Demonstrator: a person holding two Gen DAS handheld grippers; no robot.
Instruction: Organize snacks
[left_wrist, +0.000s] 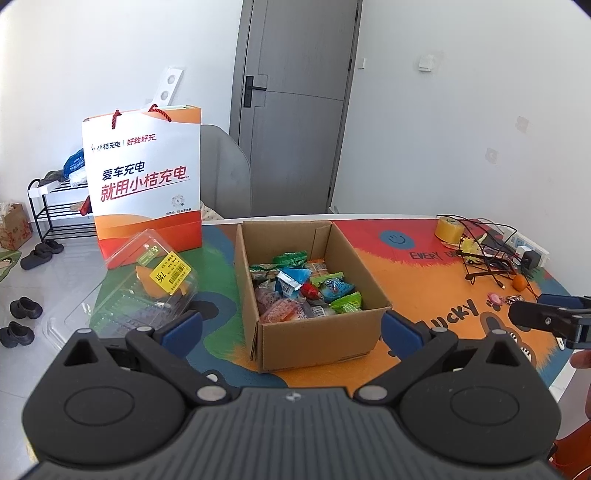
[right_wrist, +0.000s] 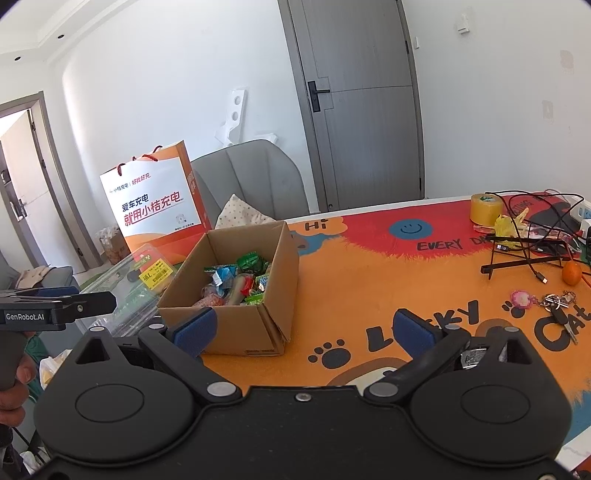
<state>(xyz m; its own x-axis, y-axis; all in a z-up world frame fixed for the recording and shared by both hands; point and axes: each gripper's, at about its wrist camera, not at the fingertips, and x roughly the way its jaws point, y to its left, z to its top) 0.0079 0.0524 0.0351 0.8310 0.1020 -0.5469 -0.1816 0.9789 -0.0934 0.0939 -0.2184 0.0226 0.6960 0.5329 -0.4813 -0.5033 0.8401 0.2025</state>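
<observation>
An open cardboard box (left_wrist: 317, 332) sits on the colourful table mat, filled with several wrapped snacks (left_wrist: 303, 288). It also shows in the right wrist view (right_wrist: 236, 332) with the snacks (right_wrist: 236, 280) inside. My left gripper (left_wrist: 291, 326) is open and empty, its blue pads on either side of the box's near wall. My right gripper (right_wrist: 304, 328) is open and empty, just right of the box's near corner. A clear plastic clamshell container (left_wrist: 155, 280) with a yellow sticker lies left of the box, also in the right wrist view (right_wrist: 140, 280).
An orange and white paper bag (left_wrist: 146, 184) stands behind the clamshell. At the right are a tape roll (right_wrist: 484, 210), a wire stand with cables (right_wrist: 524, 254), a small orange (right_wrist: 571, 274) and keys (right_wrist: 554, 302). A grey chair (right_wrist: 251, 177) is behind the table.
</observation>
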